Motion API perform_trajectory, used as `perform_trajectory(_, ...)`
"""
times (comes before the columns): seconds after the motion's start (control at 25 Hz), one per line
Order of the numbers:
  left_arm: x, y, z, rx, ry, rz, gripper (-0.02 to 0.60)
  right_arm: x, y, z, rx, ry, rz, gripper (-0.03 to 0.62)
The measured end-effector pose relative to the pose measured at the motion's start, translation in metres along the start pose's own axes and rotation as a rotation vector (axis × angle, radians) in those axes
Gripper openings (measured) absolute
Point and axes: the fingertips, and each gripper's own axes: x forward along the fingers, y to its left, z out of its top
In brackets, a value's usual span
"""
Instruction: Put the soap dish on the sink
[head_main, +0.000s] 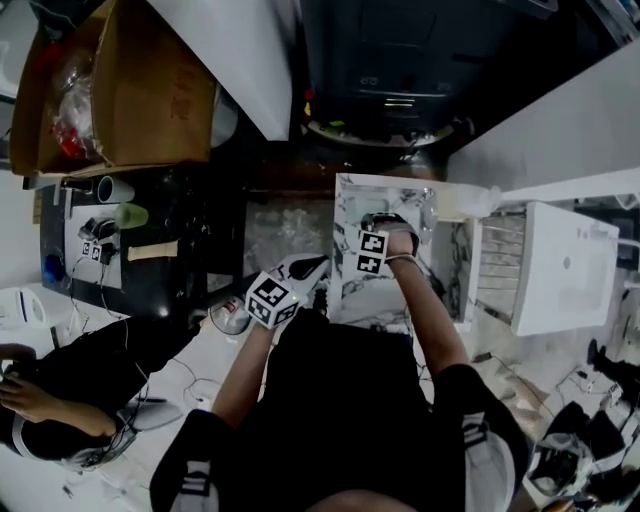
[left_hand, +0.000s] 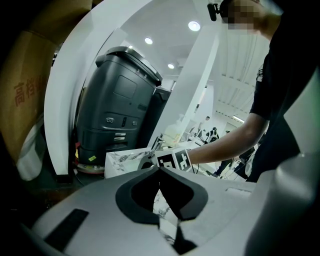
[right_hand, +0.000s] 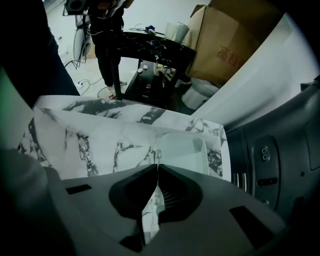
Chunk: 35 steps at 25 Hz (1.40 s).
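The right gripper's (right_hand: 157, 165) fingers are pressed together on the near rim of the pale soap dish (right_hand: 186, 150), which lies just past their tips on the marble sink's (right_hand: 95, 140) ledge. The left gripper's (left_hand: 159, 170) fingers are closed on nothing, with the sink beyond them.

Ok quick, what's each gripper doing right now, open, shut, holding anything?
Left gripper: shut, nothing between its jaws.
Right gripper: shut on the rim of the soap dish, over the marble sink.
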Motion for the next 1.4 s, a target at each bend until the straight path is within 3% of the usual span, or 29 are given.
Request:
perform_trajectory(0.8, -0.011, 0.001, -0.001, -0.011, -0.018, 0.030, 0.000, -0.001, -0.035, -0.004, 0.025, 0.026, -0.124, 0.066)
perform_trajectory(1.4, -0.006, -0.012, 0.012, 0.037, -0.040, -0.005, 0.000, -0.042, -0.034, -0.006, 0.107, -0.029, -0.200, 0.051)
